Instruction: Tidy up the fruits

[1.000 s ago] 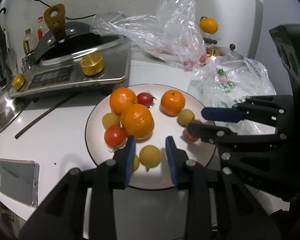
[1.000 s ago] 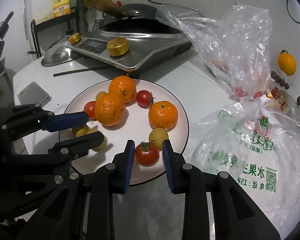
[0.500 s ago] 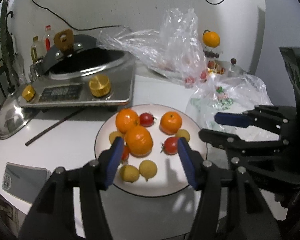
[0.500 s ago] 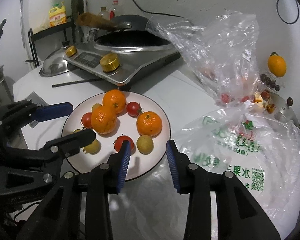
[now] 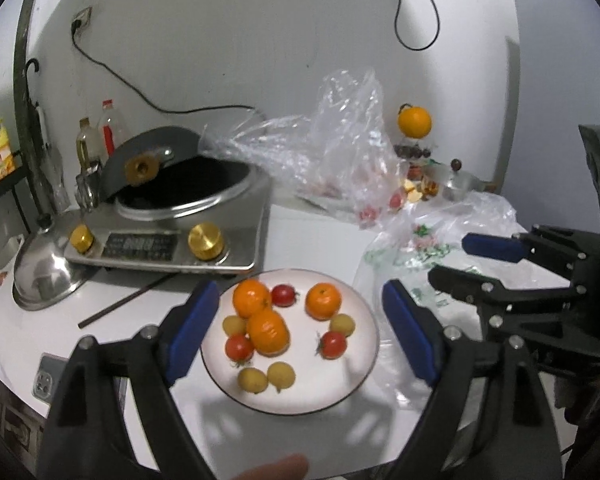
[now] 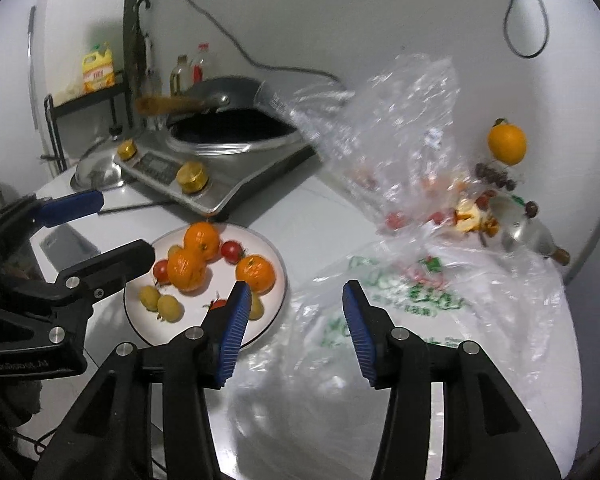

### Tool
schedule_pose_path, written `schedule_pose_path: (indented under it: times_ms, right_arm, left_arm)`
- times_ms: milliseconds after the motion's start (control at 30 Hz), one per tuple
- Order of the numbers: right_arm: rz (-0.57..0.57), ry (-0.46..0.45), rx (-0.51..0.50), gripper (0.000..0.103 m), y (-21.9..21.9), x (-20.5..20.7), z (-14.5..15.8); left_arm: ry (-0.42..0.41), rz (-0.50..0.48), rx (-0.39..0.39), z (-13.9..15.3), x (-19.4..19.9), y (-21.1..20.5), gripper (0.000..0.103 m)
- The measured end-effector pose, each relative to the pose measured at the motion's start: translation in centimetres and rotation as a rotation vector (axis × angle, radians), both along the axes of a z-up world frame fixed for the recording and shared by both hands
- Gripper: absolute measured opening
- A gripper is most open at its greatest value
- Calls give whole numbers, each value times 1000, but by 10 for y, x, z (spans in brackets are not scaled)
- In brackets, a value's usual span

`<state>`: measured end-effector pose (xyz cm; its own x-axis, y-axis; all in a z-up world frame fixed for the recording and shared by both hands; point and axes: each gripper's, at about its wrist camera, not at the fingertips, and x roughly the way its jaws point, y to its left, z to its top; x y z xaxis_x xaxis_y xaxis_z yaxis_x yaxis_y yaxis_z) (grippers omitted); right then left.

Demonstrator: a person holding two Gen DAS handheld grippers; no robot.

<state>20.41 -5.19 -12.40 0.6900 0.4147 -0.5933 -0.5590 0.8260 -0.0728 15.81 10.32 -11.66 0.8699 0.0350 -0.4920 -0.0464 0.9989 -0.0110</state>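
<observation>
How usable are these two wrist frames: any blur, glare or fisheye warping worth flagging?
Left wrist view: strong fisheye bending at the edges and a dark vignette; plate and fruit slightly soft; left gripper casts soft shadows on the table. Right wrist view: plastic bags smeared by motion blur, with glare off the film; right gripper stays fairly sharp.

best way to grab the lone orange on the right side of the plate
Grip the lone orange across its round middle, coming from above with the open left gripper; it sits apart from the stacked oranges, with only a small yellow fruit close beside it.
</observation>
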Motion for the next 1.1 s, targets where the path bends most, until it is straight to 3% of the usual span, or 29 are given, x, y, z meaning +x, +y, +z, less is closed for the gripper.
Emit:
schedule_pose_path:
  times_ms: [367,467,600,1100]
  right_arm:
    - [-34,-125,63,52,-42,-26,54]
    - [-47,-152,81,52,-55,-34,65]
    - [-56,-186,100,52,-70,-45,78]
    - [-55,-297,135,63,-96,-103,108]
  left_arm:
    - [-121,13,32,56,-30,-36,85]
    - [-154,29,49,68,-41,-46,96]
    - [-205,25,57,85,-60,-58,96]
    - [-264,49,66,106,-111,-83,97]
